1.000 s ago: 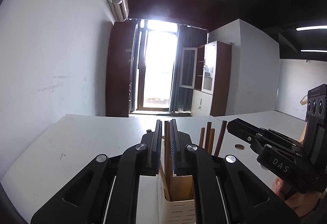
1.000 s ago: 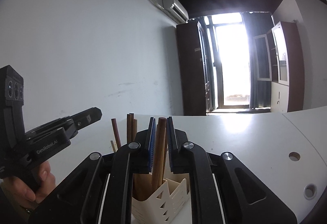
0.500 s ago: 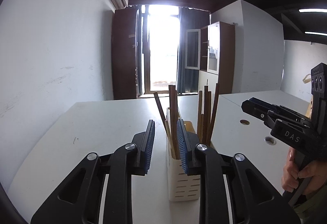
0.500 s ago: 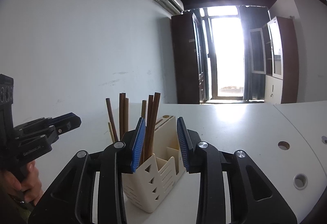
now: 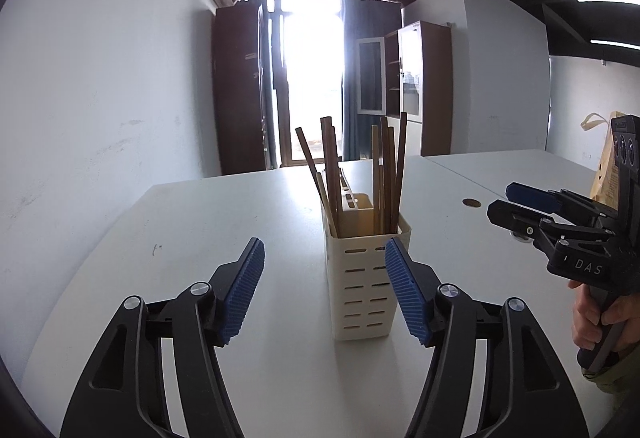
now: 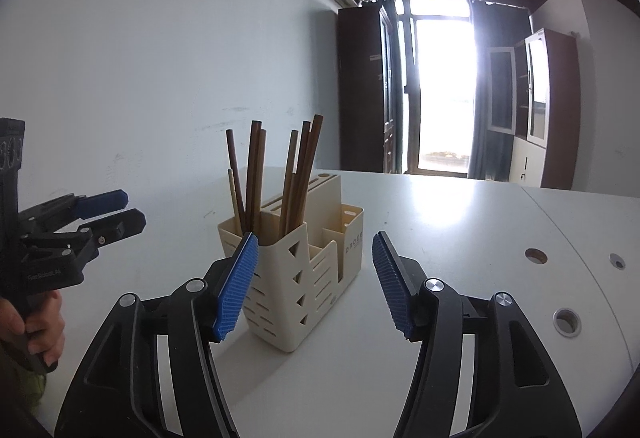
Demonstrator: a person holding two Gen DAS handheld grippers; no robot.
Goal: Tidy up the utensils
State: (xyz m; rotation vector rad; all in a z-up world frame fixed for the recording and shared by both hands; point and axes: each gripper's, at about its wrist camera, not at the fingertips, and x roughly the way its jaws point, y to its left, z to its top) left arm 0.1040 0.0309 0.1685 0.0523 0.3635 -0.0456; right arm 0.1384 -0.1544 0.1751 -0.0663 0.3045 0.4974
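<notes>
A cream utensil holder stands on the white table, with several brown chopsticks upright in its near compartments. My left gripper sits just in front of the holder. Its jaws are opening, the blue pads wide apart and touching nothing. My right gripper faces the holder from the other side. Its jaws are also opening, with nothing pressed between them. Each gripper shows in the other's view, hand-held: the right gripper, the left gripper.
A white wall runs along the table's left side. Round cable holes sit in the tabletop to the right. A brown paper bag stands behind the right gripper. Cabinets and a bright door lie far back.
Both grippers let go of the chopsticks they were shut on and opened. Both drew back from the holder and sank. The chopsticks now stand loose in the holder.
</notes>
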